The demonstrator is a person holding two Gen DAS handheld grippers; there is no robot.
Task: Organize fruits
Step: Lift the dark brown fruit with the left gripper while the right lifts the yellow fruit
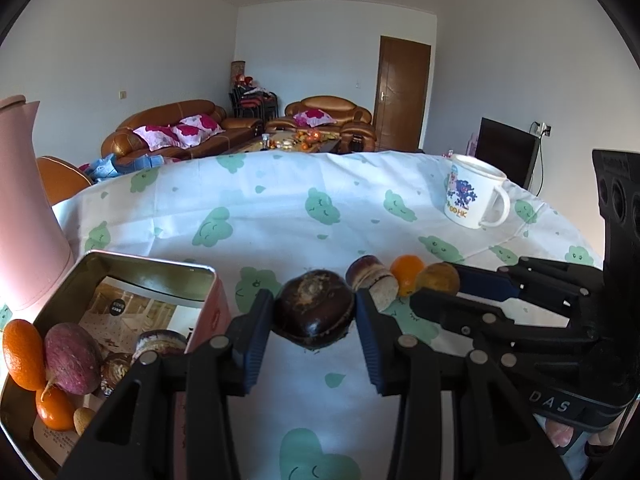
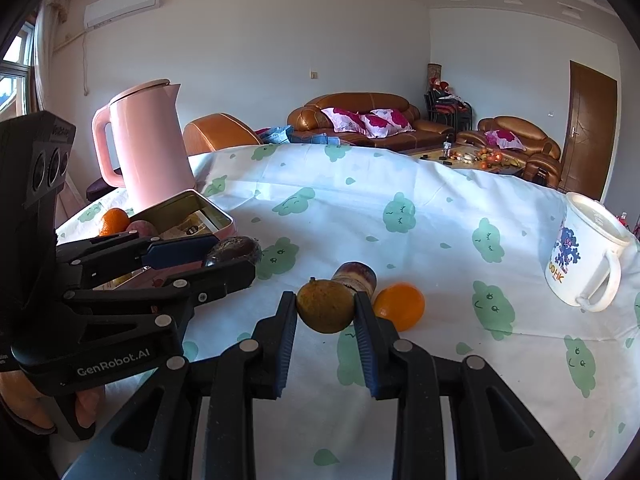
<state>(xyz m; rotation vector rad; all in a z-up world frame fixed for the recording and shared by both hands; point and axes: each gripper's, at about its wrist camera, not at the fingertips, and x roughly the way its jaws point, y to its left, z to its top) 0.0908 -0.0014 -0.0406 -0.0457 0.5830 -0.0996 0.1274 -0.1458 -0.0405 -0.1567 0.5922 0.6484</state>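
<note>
My left gripper (image 1: 315,312) is shut on a dark brown water chestnut (image 1: 315,307), held just above the cloth. The open metal tin (image 1: 132,270) at its left holds an orange kumquat (image 1: 22,354), a purple radish (image 1: 72,358) and several other small pieces. My right gripper (image 2: 325,310) is shut on a brownish-yellow round fruit (image 2: 325,307). Behind that fruit a sugarcane stub (image 2: 356,276) and an orange kumquat (image 2: 400,306) rest on the cloth. In the left wrist view the right gripper (image 1: 456,290) reaches in from the right beside the same stub (image 1: 372,280) and kumquat (image 1: 406,274).
A pink kettle (image 2: 148,148) stands behind the tin at the table's left. A white printed mug (image 2: 580,256) stands at the right. The table wears a white cloth with green cloud prints (image 2: 360,208). Sofas and a coffee table lie beyond.
</note>
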